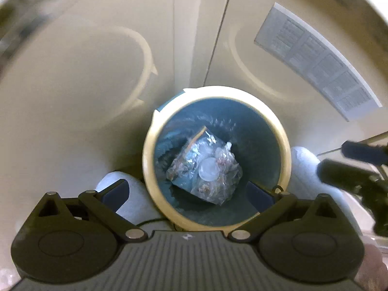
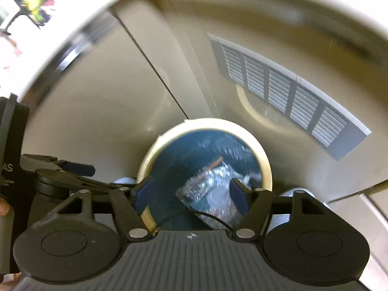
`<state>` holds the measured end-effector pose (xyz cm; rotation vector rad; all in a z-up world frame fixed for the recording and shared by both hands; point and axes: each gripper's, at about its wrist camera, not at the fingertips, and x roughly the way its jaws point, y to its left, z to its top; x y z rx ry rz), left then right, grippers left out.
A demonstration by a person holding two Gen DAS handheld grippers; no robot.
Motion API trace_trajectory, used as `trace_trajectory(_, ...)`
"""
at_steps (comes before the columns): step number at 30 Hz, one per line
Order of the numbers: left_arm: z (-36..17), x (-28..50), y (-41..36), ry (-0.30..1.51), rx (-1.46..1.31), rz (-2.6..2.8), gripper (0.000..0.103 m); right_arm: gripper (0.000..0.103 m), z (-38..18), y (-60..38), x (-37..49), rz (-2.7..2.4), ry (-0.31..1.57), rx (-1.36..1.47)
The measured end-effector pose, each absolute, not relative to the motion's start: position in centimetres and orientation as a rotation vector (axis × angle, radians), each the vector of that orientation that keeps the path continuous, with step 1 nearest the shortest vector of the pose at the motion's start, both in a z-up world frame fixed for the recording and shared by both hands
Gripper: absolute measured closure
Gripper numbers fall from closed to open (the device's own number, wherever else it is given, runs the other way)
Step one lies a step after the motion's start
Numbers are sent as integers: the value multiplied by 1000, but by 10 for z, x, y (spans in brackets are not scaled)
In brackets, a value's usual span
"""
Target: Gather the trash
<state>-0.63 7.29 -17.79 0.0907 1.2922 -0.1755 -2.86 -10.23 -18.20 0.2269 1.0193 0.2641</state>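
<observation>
While left claw (image 1: 186, 191) gapes, trash bag (image 1: 206, 167) lies below in bin (image 1: 215, 92).

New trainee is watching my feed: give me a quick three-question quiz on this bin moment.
1. True or false: the clear plastic bag lies inside the bin.
2. What colour is the bin's rim? A cream, B red, C black.
3. Is either the left gripper or the right gripper clamping anything?

Key: 1 true. 2 A. 3 No, both stand open above the bin.
</observation>
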Motion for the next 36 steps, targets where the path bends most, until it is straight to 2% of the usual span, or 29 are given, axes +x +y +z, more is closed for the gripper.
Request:
trace_trajectory(5,-144,-40,88,1194,82,-143,0,17,-143,-90,-64,297,842,89)
trace_trajectory(9,-134,-53,85,1154,102,-150,0,12,-132,-83,-76,325,807,41)
trace_trajectory(36,-113,-83,77,1031,182,-159,0,10,-119,-74,-110,316,743,-49)
